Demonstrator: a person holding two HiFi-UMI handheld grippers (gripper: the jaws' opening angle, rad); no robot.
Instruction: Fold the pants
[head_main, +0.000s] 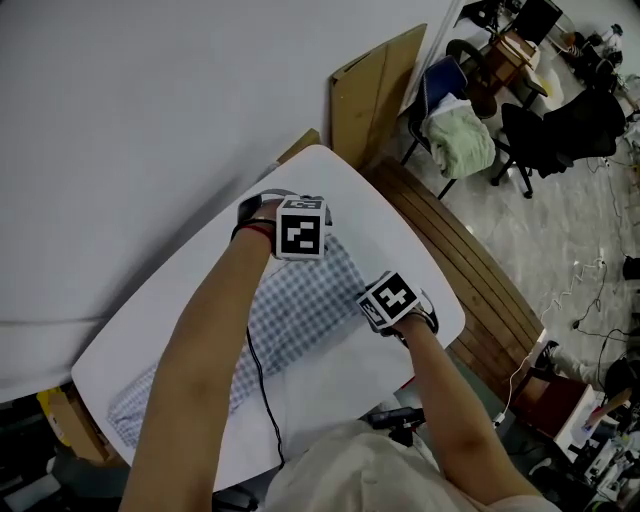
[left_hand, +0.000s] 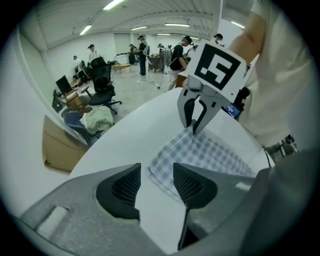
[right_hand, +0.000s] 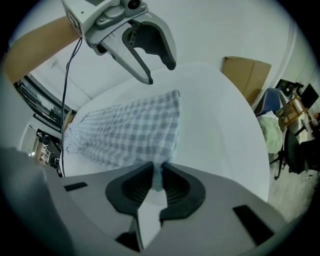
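Observation:
Blue-and-white checked pants (head_main: 300, 310) lie flat along the white table (head_main: 190, 300). My right gripper (right_hand: 156, 182) is shut on the pants' near corner, and a pinch of the checked cloth (right_hand: 130, 130) rises between its pads. In the head view it sits at the cloth's right edge (head_main: 395, 305). My left gripper (left_hand: 156, 182) is open and points down over the other corner of the same end of the pants (left_hand: 200, 150), with nothing between its pads. From the right gripper view the left gripper (right_hand: 160, 72) hangs just above that far corner. The left gripper view shows the right gripper (left_hand: 196, 127) pinching the cloth.
Cardboard sheets (head_main: 375, 95) lean on the wall past the table's far end. A chair with a green cloth (head_main: 460, 140) and a slatted wooden bench (head_main: 470, 270) stand to the right. A black cable (head_main: 262, 390) runs along my left arm. People stand far off (left_hand: 175, 55).

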